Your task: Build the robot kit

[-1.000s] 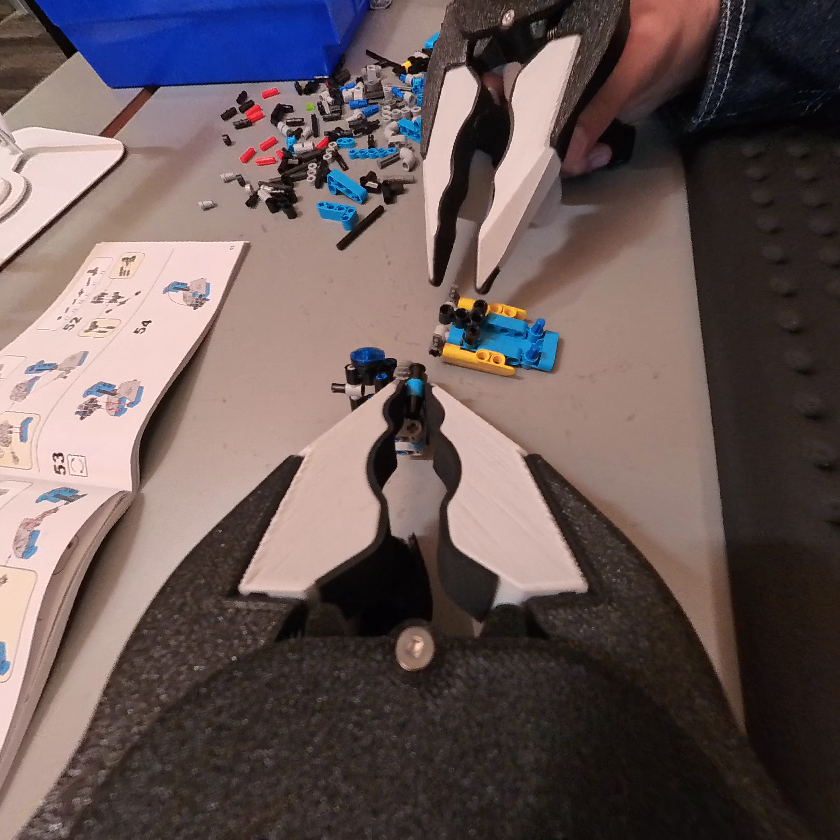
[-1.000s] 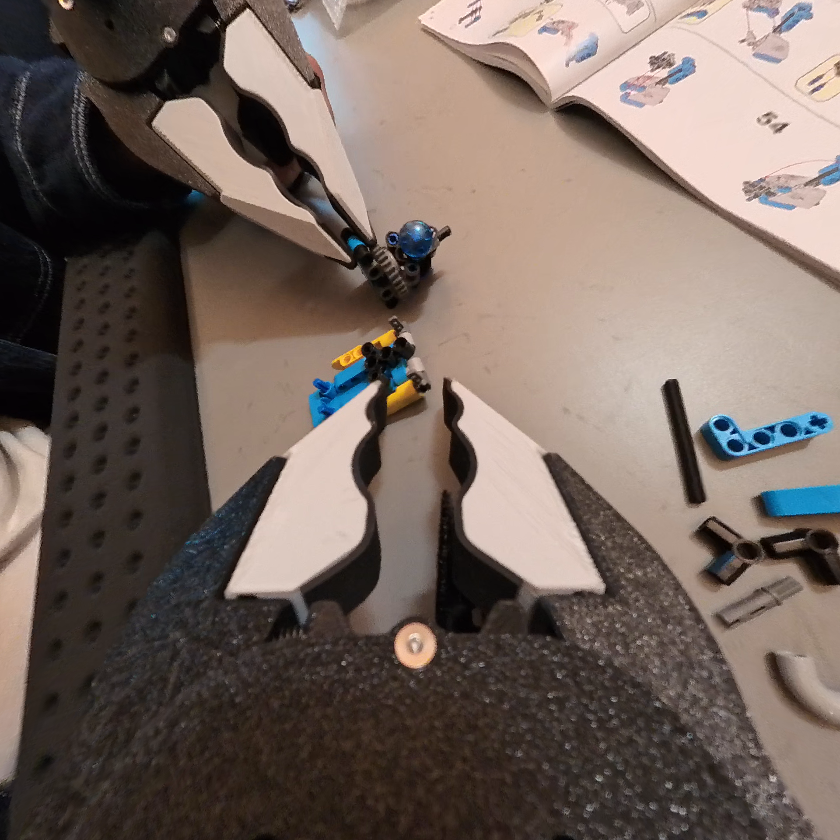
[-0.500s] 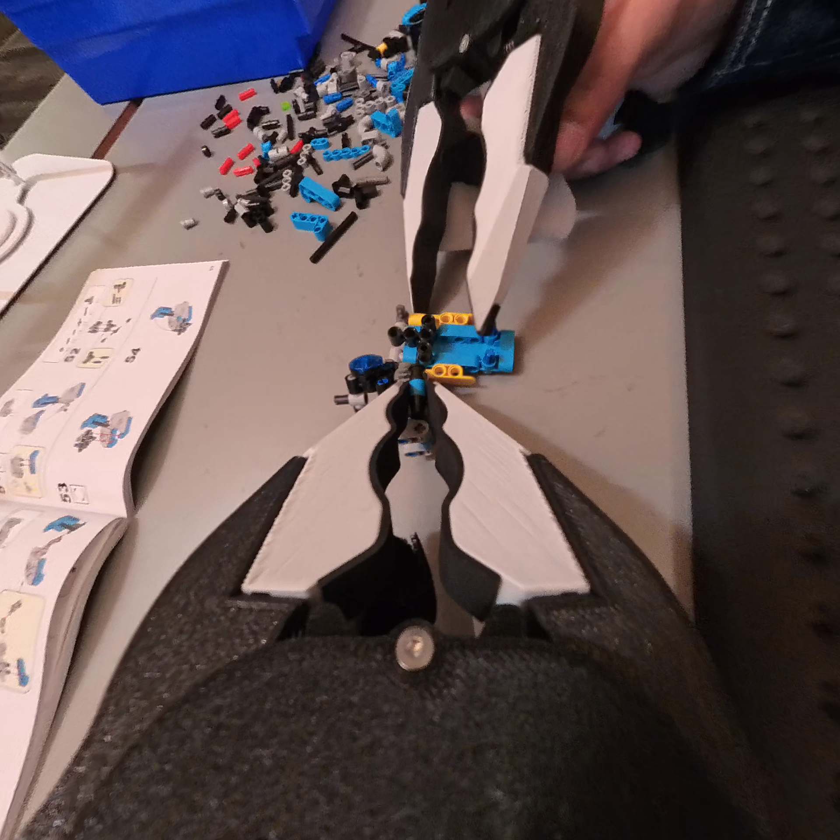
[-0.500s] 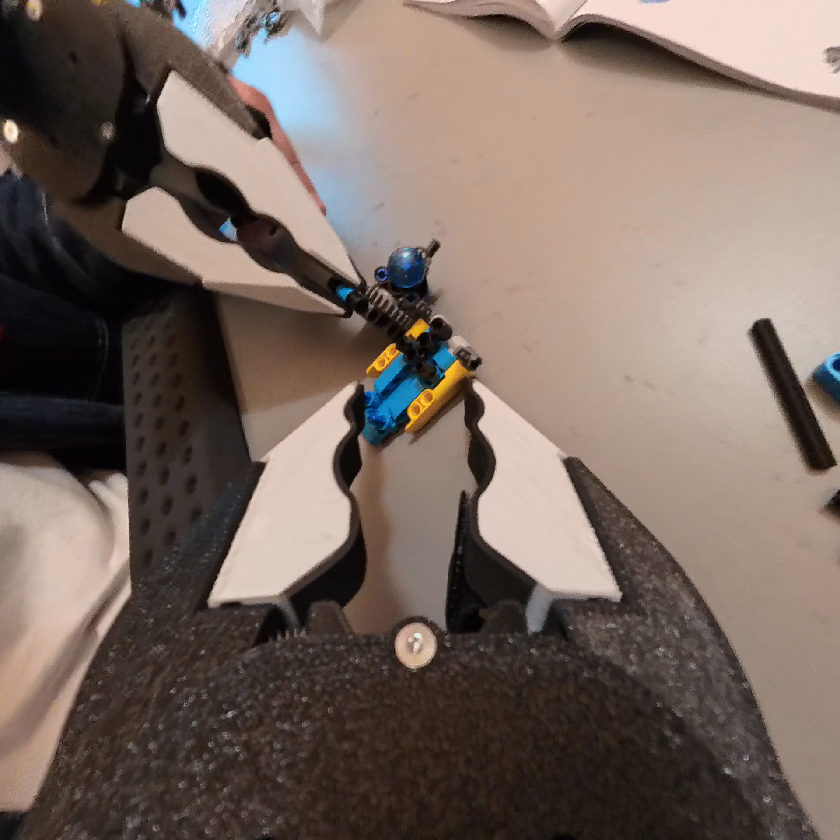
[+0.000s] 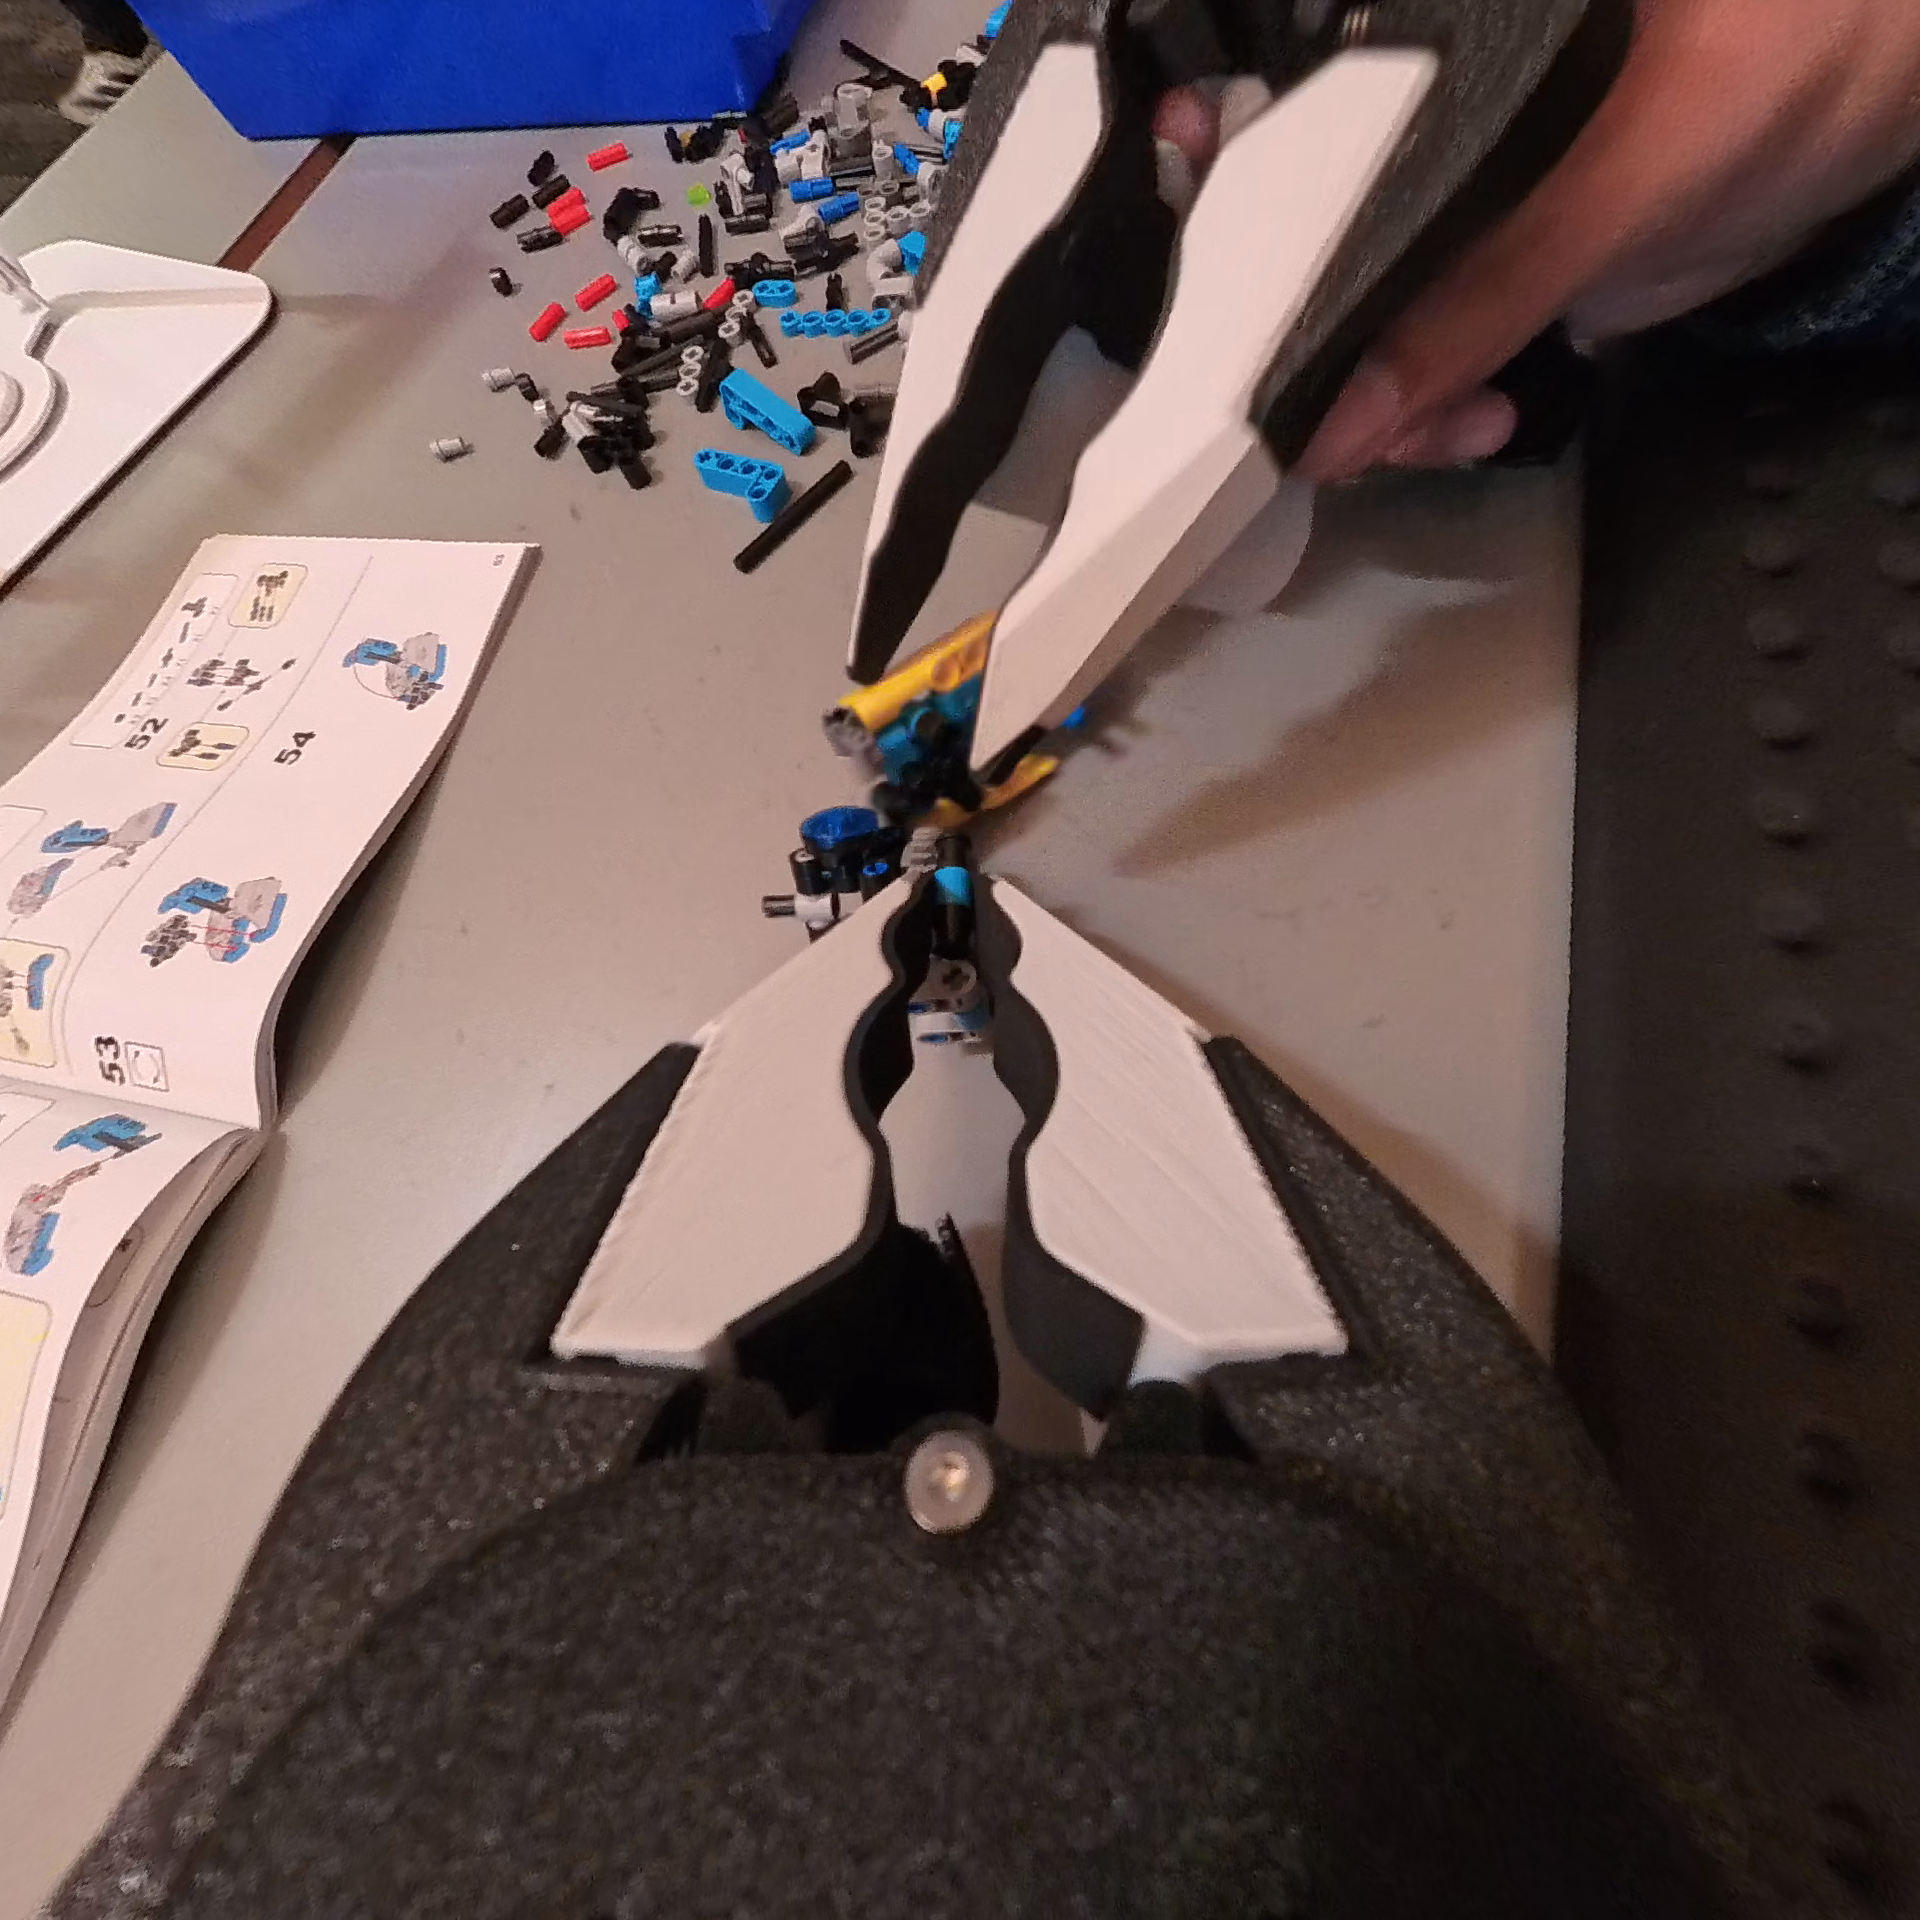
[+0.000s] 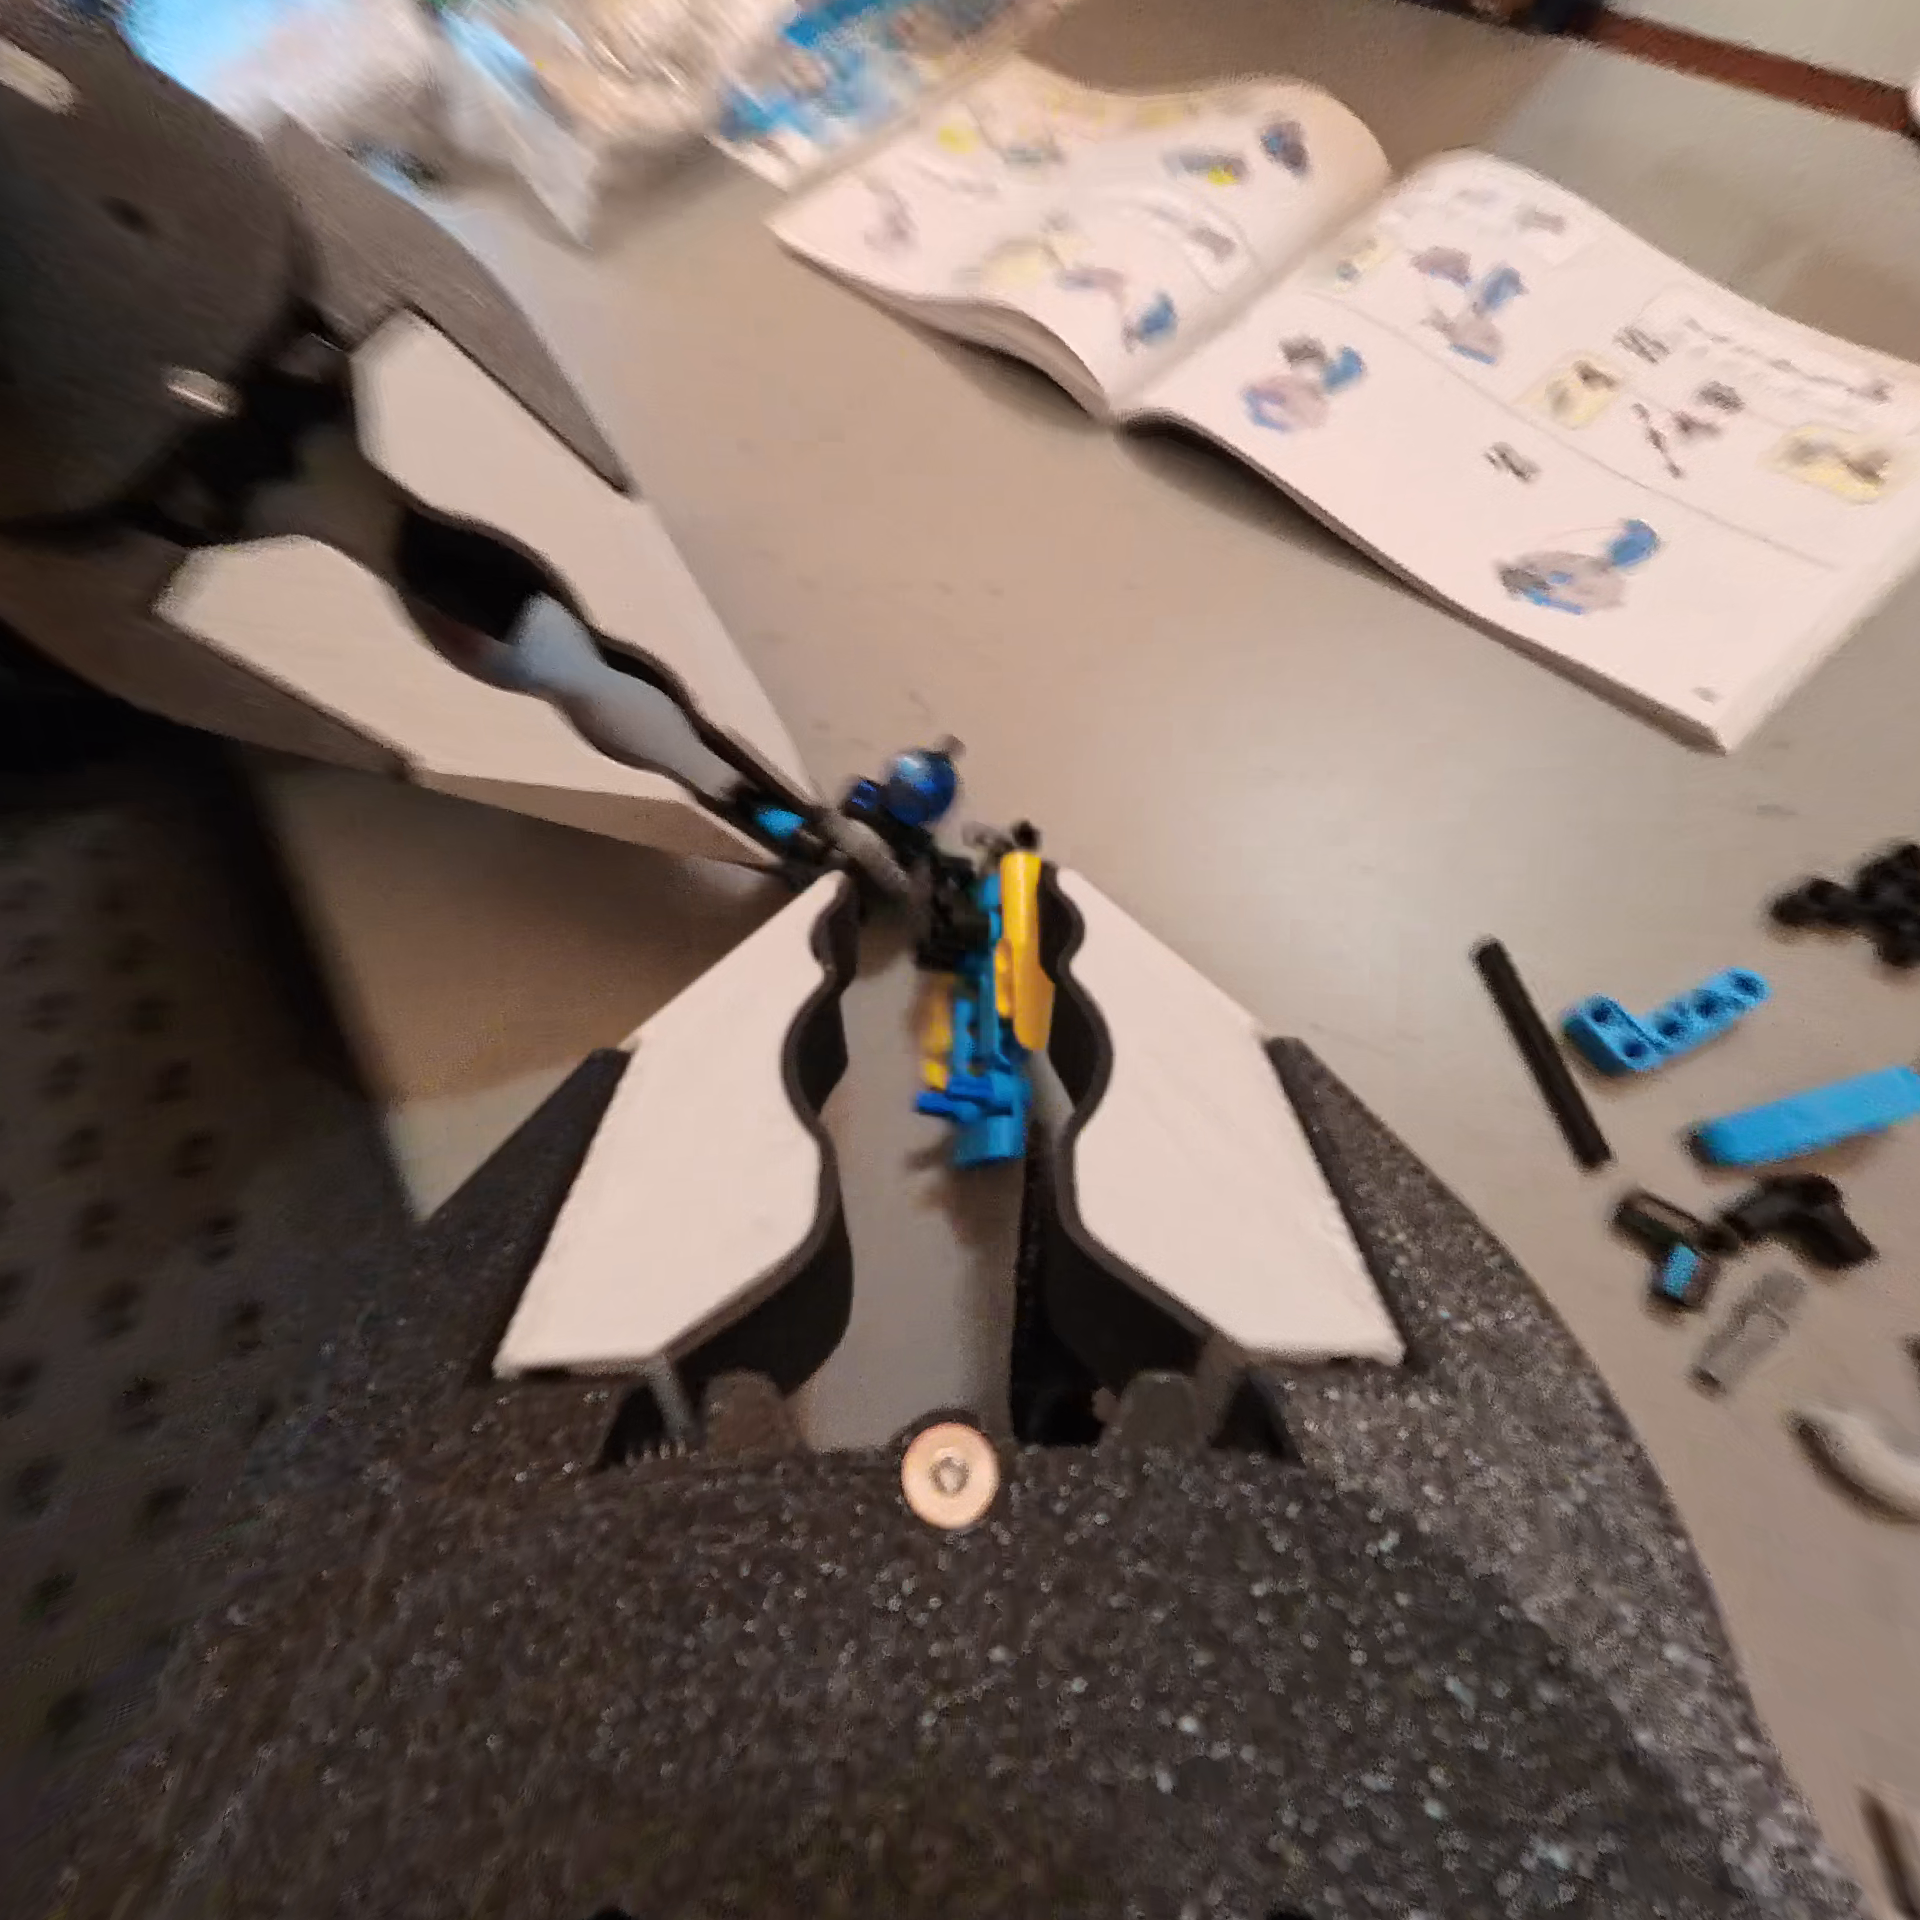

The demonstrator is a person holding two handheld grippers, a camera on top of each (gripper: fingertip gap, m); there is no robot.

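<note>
Left wrist view shows the grey surface (image 5: pixel 1299 935), with an open instruction booklet (image 5: pixel 239 831) at left and a scatter of loose building pieces (image 5: pixel 727 312) ahead. The right gripper (image 5: pixel 925 707), a hand (image 5: pixel 1558 260) behind it, has its jaws clamped on a blue-and-yellow assembly (image 6: pixel 992 1018), tilted on edge above the surface. The left gripper (image 5: pixel 951 894) has its jaws pressed together on a small black-and-blue assembly (image 5: pixel 862 852), touching the other.
</note>
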